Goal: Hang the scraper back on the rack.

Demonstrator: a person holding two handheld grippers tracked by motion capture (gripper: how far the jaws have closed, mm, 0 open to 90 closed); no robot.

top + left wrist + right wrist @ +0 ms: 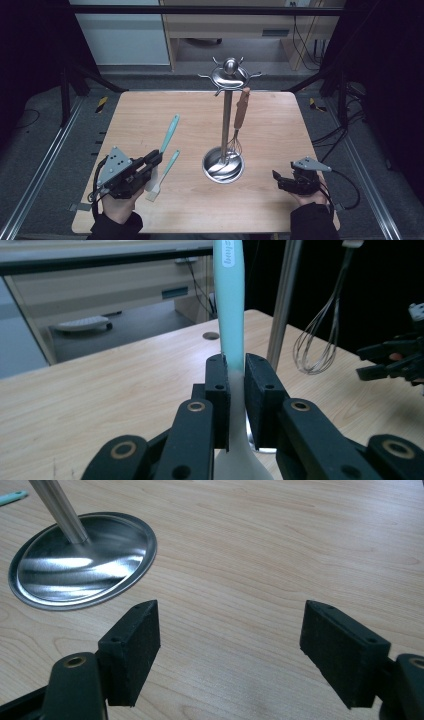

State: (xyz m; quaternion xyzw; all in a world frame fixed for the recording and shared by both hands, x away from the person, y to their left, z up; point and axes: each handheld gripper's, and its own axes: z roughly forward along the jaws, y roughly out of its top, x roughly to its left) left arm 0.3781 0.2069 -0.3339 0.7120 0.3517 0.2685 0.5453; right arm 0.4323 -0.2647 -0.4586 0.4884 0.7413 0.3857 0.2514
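My left gripper is shut on a teal-handled spatula, at the point where the handle meets the white head. The spatula is tilted, with its handle pointing up and away, clear of the wooden table. A second teal-handled utensil with a pale head lies flat just right of that gripper. Near the front right edge, my right gripper stands open, low over bare wood, with nothing between its jaws. It also appears as dark jaws at the right edge of the left gripper view.
A steel utensil stand rises from a round dish base at the table's middle. A wooden-handled whisk hangs from one of its hooks. Metal rails flank the table.
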